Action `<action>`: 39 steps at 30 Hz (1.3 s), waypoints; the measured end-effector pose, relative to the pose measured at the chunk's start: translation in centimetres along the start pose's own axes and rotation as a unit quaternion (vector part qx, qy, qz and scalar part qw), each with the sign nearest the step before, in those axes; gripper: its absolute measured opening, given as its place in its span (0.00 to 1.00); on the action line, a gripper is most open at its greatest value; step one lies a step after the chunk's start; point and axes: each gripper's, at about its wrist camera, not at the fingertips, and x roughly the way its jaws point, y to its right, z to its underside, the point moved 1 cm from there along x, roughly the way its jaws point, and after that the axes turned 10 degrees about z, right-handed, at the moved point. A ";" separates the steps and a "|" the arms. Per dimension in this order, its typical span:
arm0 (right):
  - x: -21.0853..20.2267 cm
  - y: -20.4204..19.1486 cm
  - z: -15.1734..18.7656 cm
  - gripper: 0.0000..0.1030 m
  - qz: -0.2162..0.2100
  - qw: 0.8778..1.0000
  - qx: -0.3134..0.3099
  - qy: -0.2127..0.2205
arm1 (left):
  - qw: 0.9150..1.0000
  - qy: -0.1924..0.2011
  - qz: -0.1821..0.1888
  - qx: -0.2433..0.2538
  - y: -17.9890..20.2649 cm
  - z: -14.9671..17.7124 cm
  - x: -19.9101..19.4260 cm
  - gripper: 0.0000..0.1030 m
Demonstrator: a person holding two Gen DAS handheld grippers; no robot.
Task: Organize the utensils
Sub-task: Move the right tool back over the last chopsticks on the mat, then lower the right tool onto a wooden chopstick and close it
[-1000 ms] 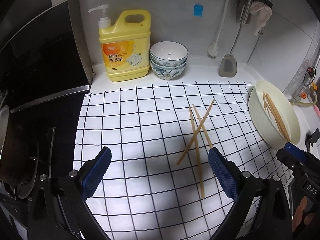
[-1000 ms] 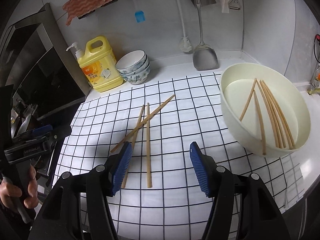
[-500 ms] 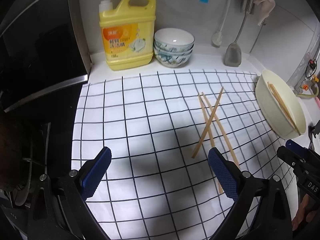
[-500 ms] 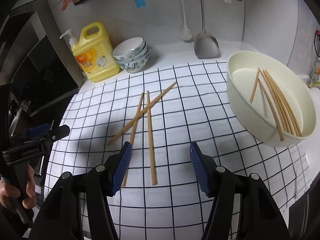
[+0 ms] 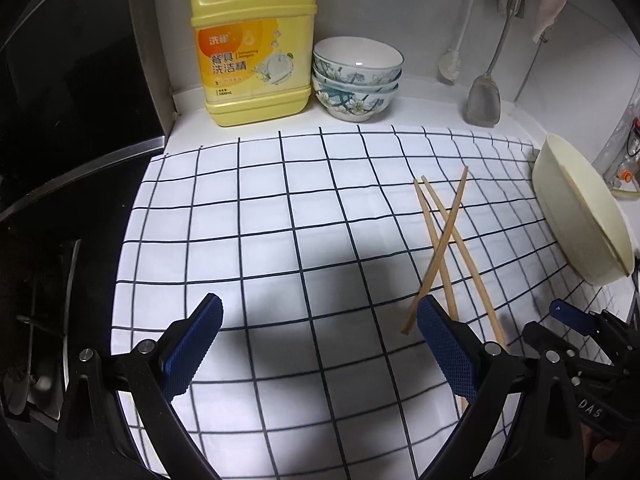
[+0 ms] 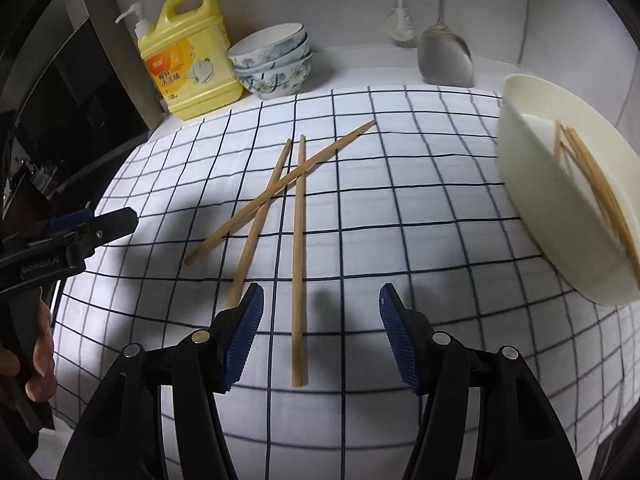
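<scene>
Three wooden chopsticks [image 6: 297, 224] lie crossed on the white checked cloth [image 6: 400, 208]; they also show in the left wrist view [image 5: 444, 240]. A cream bowl [image 6: 536, 216] at the right holds several more chopsticks [image 6: 592, 176]; the bowl shows in the left wrist view [image 5: 580, 216] too. My right gripper [image 6: 320, 328] is open and empty, low over the cloth, with the near end of one chopstick between its jaws. My left gripper [image 5: 316, 344] is open and empty, left of the chopsticks.
A yellow detergent bottle [image 5: 252, 48] and stacked patterned bowls [image 5: 356, 76] stand at the back wall. A spatula [image 5: 484, 96] and a brush [image 5: 452, 68] hang there. A dark stove [image 5: 60, 184] lies left of the cloth.
Both grippers have moved forward and lower toward the cloth. The right gripper now has the near end of a chopstick between its open jaws. The chopsticks have not moved.
</scene>
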 end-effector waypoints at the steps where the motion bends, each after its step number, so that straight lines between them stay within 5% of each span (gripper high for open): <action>1: 0.3 -0.2 0.0 0.56 0.001 1.000 -0.004 -0.001 | 1.000 -0.001 -0.004 0.002 0.0 0.0 0.2 0.93; 22: 3.6 -1.7 0.1 0.56 0.030 0.999 -0.043 0.005 | 0.998 -0.017 0.016 0.066 2.2 -0.9 4.9 0.93; 33: 3.7 -1.6 -0.2 0.11 0.044 0.997 -0.062 0.027 | 0.994 -0.014 0.041 0.098 3.8 -1.1 5.6 0.93; 39: 3.9 -0.5 -0.5 0.08 0.054 0.997 -0.049 0.026 | 0.993 -0.017 0.047 0.111 4.9 -1.2 6.4 0.93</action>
